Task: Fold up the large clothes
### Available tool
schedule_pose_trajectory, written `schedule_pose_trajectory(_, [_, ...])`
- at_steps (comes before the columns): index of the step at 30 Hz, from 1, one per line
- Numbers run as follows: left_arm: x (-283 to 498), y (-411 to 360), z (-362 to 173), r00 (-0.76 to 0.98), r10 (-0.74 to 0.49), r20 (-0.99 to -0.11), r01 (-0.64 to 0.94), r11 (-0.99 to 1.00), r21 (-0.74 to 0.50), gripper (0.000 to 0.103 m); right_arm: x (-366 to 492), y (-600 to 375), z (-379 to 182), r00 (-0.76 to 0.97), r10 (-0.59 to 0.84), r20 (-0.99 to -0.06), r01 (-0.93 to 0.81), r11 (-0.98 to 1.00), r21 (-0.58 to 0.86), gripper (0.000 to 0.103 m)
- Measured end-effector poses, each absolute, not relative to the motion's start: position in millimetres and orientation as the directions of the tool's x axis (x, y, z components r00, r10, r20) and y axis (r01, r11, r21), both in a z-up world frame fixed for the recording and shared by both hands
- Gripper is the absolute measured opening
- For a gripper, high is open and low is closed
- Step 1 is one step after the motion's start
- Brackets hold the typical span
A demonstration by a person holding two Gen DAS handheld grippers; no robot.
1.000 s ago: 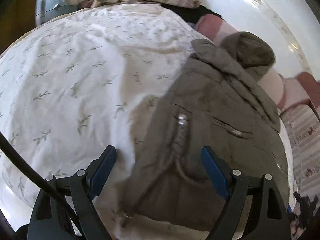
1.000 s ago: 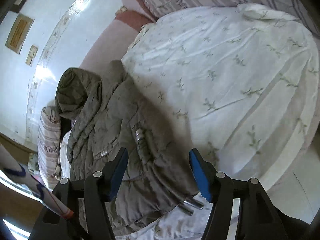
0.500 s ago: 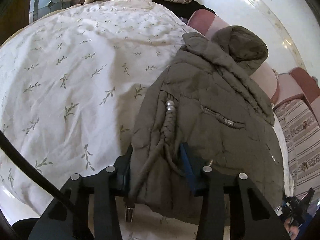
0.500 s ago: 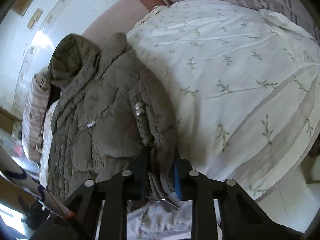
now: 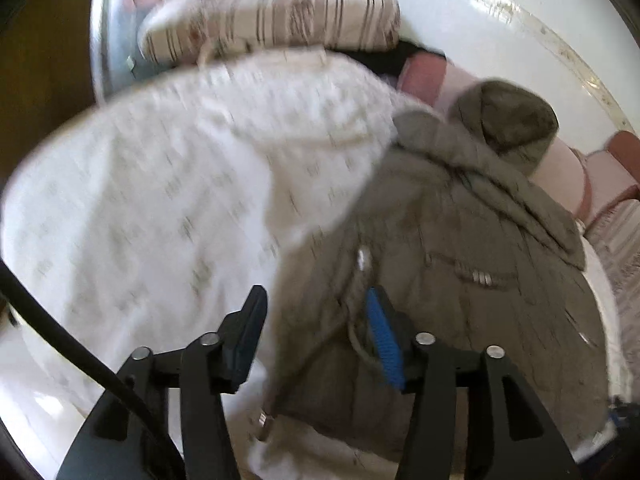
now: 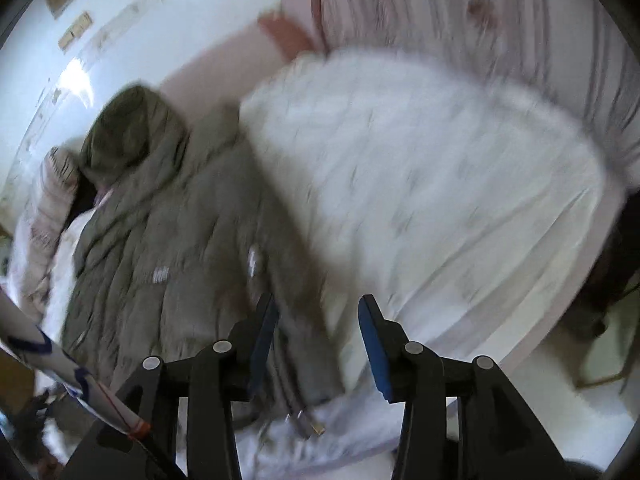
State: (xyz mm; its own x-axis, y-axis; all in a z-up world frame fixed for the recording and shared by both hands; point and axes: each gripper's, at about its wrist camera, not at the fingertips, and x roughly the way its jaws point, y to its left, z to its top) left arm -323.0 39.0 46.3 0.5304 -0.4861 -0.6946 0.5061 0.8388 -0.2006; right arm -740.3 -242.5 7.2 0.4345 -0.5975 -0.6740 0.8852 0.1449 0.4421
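Note:
An olive-grey quilted hooded jacket (image 5: 460,240) (image 6: 160,220) lies on a bed covered by a white leaf-print sheet (image 5: 160,200) (image 6: 440,180). Its hood (image 5: 508,120) (image 6: 132,132) points toward the wall. My left gripper (image 5: 316,294) hovers over the jacket's near edge with its jaws opening. The edge and a drawcord lie between them, with sheet showing beside the left pad. My right gripper (image 6: 317,300) is also opening over the same edge, with a gap on its right side. Both views are blurred.
A striped pillow (image 5: 272,12) lies at the bed's far end by the white wall (image 5: 500,20). Pink cushions (image 5: 560,172) flank the hood. Striped bedding (image 6: 460,20) lies beyond the sheet. A white tube with blue marks (image 6: 40,344) crosses the lower left, and floor (image 6: 580,400) shows at the right.
Both grippers first closed on the jacket's near edge, then opened off it. The jacket's edge has dropped back onto the bed, and both cameras have tilted.

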Motion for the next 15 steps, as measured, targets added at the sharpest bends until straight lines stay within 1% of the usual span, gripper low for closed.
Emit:
schedule_pose_trajectory(2, [-332,33,58,0.591,-0.482,-0.647,0.519,0.841,-0.153,0.057,-735,-235,24,0.426,-0.661,-0.617,0.891,0.191,0.411,0.047])
schedule_pose_trajectory(3, [-338,27,61,0.603,-0.486,-0.632,0.537,0.834,-0.129,0.059,-727,-230,31,0.441,-0.674,-0.593,0.888,0.231,0.398,0.047])
schedule_pose_trajectory(5, [-352,7,67,0.611,-0.505,-0.61,0.588,0.805,-0.079,0.061,-707,-226,39,0.477,-0.663,-0.576,0.876,0.306,0.374,0.047])
schedule_pose_trajectory(8, [-374,-28,72,0.579,-0.546,-0.606,0.669,0.743,-0.031,0.064,-660,-224,48,0.537,-0.605,-0.588,0.841,0.434,0.322,0.047])
schedule_pose_trajectory(10, [-389,-54,77,0.571,-0.559,-0.602,0.705,0.709,0.011,0.08,-639,-224,52,0.555,-0.579,-0.598,0.825,0.473,0.308,0.047])
schedule_pose_trajectory(11, [-395,-68,82,0.568,-0.57,-0.593,0.723,0.69,0.029,0.082,-629,-226,55,0.567,-0.565,-0.6,0.815,0.489,0.31,0.047])
schedule_pose_trajectory(15, [-406,-121,97,0.577,-0.581,-0.574,0.751,0.653,0.095,0.083,-590,-244,66,0.585,-0.532,-0.612,0.798,0.512,0.318,0.048])
